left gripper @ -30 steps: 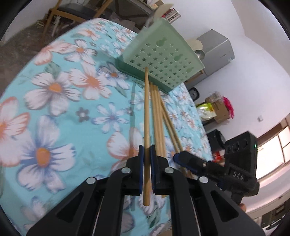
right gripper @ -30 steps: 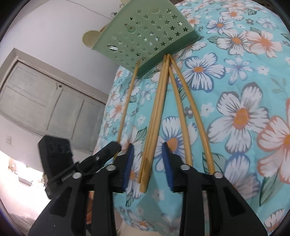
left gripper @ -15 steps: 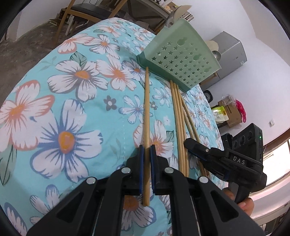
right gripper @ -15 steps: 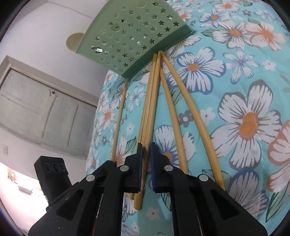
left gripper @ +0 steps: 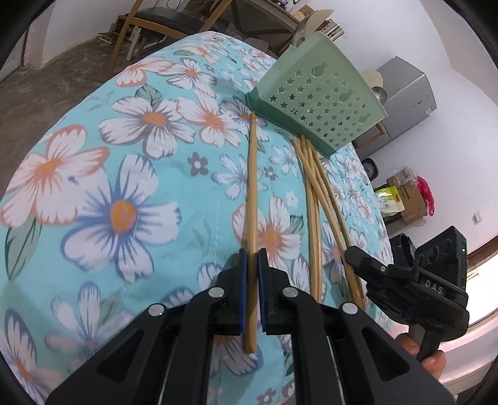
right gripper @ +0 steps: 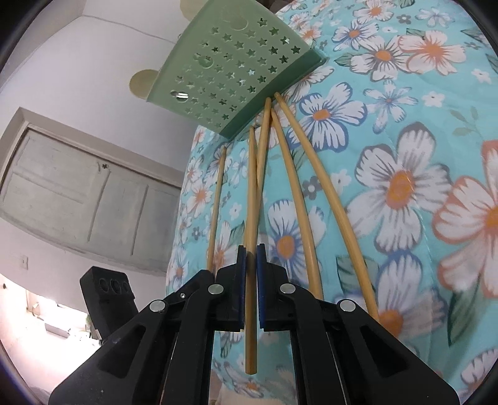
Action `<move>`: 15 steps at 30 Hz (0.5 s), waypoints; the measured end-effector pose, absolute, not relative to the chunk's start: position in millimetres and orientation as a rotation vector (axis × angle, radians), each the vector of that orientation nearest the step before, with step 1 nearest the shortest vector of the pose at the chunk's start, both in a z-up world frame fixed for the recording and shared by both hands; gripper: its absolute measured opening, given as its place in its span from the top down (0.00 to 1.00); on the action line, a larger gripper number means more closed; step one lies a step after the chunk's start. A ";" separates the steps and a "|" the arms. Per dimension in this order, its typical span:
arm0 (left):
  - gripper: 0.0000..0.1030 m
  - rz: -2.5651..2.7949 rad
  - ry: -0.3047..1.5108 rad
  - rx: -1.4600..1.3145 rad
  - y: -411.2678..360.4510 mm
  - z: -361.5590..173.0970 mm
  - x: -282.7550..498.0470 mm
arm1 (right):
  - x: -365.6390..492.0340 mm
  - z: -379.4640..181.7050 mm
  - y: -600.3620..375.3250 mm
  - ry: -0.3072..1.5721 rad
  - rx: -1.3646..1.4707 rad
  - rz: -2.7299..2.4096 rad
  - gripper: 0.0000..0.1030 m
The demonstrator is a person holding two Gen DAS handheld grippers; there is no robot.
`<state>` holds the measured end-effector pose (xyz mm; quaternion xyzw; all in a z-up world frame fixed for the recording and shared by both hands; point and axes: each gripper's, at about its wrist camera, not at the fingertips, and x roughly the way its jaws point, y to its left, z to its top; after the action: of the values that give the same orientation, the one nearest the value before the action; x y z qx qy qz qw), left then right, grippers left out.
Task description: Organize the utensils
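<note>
My left gripper (left gripper: 252, 258) is shut on a single wooden chopstick (left gripper: 252, 187) whose far tip points at the green star-punched utensil holder (left gripper: 323, 96), which lies on its side on the floral cloth. My right gripper (right gripper: 251, 252) is shut on another chopstick (right gripper: 251, 193), lifted slightly out of the bundle. Three more chopsticks (right gripper: 298, 174) lie fanned on the cloth to its right, their tips against the green holder (right gripper: 236, 71). In the left wrist view the bundle of chopsticks (left gripper: 314, 193) lies to the right, with the right gripper's body (left gripper: 404, 280) beside it.
The table carries a turquoise floral cloth (left gripper: 124, 162) that falls away at the edges. A wooden chair (left gripper: 149, 18) stands beyond the far side. A grey cabinet (left gripper: 404, 93) and a cardboard box (left gripper: 407, 199) stand by the wall. A person's fingers (left gripper: 432, 358) hold the right gripper's handle.
My right gripper's jaws have come together on one chopstick from the bundle and raised it a little. The left gripper keeps its chopstick, which now lies further from the bundle.
</note>
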<state>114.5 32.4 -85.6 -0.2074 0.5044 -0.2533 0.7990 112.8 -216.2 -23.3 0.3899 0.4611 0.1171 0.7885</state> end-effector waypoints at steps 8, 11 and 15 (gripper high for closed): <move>0.94 -0.535 1.120 -0.442 33.4 -81.9 93.5 | 83.6 -17.5 -211.7 1.014 0.740 0.223 0.96; 0.90 -0.543 1.129 -0.419 33.0 -79.8 90.8 | 78.4 -15.9 -205.2 1.038 0.655 0.199 0.92; 0.60 -0.559 1.115 -0.374 32.1 -71.2 92.7 | 74.3 -13.5 -193.4 1.062 0.576 0.195 0.77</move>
<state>92.7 32.1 -71.2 -0.1739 0.5190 -0.2600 0.7955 74.3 -193.4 -13.5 0.2705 0.4983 0.0917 0.8186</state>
